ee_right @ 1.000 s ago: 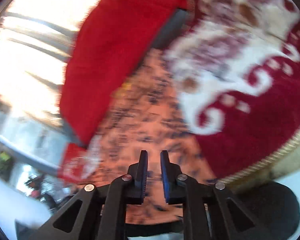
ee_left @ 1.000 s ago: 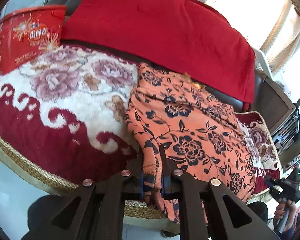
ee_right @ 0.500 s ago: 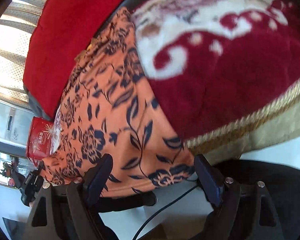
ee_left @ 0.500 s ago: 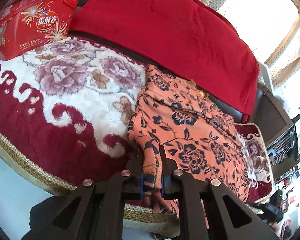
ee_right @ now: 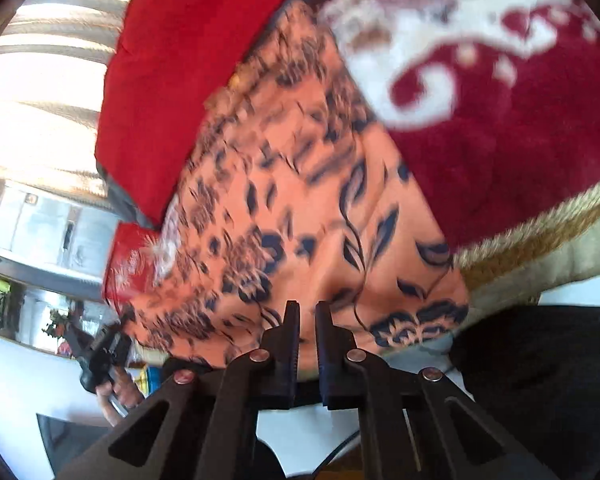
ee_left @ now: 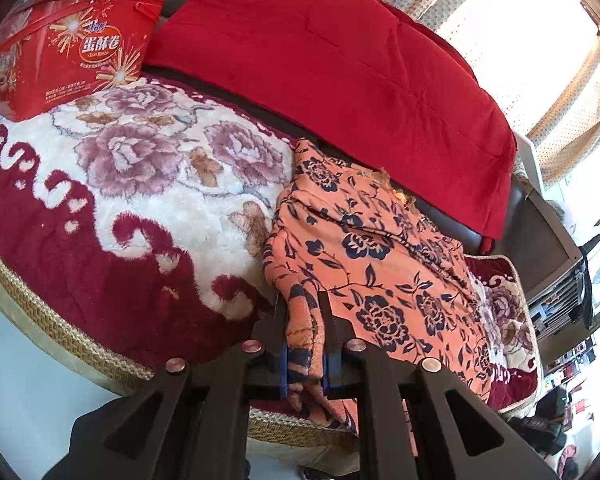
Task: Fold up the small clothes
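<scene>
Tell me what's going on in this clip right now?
A person with handheld tongs is folding an orange garment with dark blue flowers on a plush red-and-white floral blanket. The left tongs are shut on the garment's near corner. The right tongs look closed on its near hem, though that view is blurred.

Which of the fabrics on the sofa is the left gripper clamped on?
The orange floral garment, gathered between the left gripper's fingers. The plush rose-patterned blanket lies beneath it; the plain red cover drapes the backrest.
</scene>
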Tool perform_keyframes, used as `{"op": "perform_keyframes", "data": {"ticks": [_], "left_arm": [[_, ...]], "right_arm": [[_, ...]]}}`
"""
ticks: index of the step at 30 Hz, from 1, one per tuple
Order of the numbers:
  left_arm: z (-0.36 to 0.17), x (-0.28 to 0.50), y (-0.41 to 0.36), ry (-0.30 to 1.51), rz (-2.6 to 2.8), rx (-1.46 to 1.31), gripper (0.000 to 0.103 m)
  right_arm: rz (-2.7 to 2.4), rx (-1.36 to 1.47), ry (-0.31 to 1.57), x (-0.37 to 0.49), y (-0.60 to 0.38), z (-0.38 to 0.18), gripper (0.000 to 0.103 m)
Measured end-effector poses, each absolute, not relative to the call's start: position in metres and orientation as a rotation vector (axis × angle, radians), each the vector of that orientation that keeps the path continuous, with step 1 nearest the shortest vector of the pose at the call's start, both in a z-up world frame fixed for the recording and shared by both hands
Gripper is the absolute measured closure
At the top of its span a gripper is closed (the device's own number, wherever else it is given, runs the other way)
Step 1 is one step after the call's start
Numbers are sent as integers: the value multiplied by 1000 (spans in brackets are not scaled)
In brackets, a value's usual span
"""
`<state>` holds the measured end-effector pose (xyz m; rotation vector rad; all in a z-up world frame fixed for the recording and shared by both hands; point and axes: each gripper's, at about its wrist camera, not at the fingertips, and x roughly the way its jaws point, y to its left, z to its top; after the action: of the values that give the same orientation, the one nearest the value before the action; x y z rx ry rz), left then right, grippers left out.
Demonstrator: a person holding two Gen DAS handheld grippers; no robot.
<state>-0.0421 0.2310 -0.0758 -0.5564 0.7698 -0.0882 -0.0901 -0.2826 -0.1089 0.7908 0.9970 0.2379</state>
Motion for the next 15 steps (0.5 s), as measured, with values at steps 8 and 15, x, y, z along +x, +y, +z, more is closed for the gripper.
{"op": "perform_keyframes", "data": {"ticks": [8,15], "left_arm": [[-76,-39,232,776,-87,-543,91],[-64,-23,223,767,-108,-517,91]], "right_arm": [[120,724,1036,-92,-307,-104,0],[198,815,1060,-94,-327,-127,1]]}}
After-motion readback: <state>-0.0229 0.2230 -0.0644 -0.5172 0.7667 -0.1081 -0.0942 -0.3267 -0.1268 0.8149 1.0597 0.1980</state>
